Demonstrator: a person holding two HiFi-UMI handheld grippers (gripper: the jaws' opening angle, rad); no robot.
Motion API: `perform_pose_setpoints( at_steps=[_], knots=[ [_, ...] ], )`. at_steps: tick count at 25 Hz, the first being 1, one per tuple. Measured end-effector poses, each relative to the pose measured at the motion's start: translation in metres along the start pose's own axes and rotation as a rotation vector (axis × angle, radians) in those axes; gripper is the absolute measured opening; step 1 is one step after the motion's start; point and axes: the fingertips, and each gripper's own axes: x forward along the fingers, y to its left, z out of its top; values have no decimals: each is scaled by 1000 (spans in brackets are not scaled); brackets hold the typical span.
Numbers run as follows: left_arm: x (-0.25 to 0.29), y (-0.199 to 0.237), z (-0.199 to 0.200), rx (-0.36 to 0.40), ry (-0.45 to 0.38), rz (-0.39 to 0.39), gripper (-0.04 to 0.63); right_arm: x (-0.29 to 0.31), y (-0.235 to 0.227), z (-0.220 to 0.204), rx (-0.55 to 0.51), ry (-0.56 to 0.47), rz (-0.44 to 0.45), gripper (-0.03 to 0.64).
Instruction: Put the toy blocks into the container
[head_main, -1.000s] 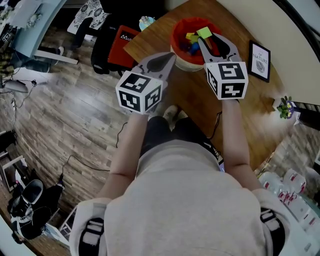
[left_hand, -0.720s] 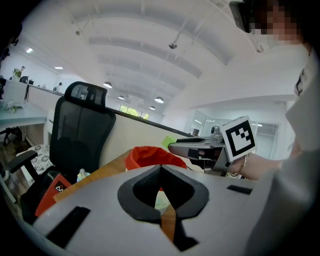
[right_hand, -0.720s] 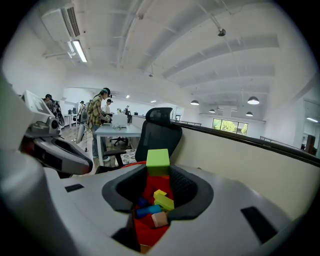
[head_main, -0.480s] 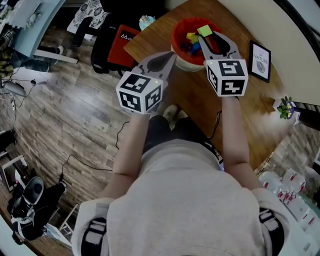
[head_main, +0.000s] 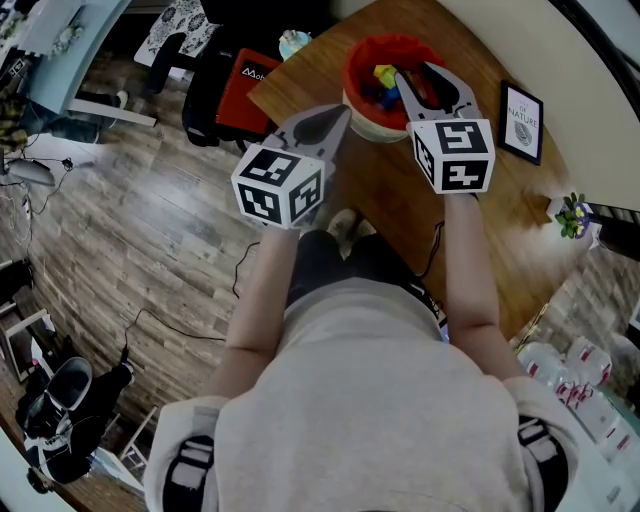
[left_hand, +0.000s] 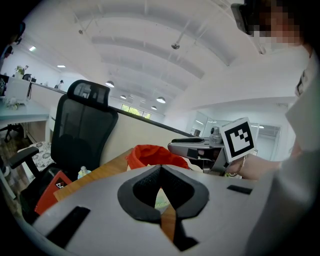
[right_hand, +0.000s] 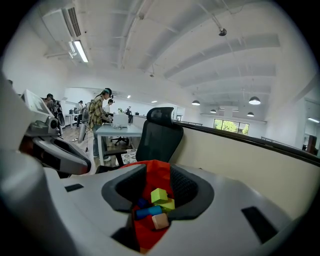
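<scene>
Gone from the right gripper (head_main: 417, 74) is the green block (right_hand: 159, 195): it lies among the other blocks in the red-lined container (head_main: 358, 58), upper middle of the head view. That gripper's jaws stand apart, empty. The left gripper (head_main: 343, 110) is closed on nothing, lower left of the container. I judge this drop done.

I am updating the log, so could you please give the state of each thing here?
left gripper: shut, empty.
right gripper: open above the container, gripping nothing.
container: upright, holding blocks.
toy blocks: lying inside the container.
</scene>
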Motion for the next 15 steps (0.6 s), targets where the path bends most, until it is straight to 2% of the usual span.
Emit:
perform_pose_setpoints(
  at_steps=[7, 15],
  knots=[
    [2, -3, 1, 8, 4, -14, 15, -8, -6, -1, 9, -5, -21, 158],
    [13, -22, 12, 47, -2, -80, 15, -32, -12, 3, 6, -24, -52, 153]
  ],
)
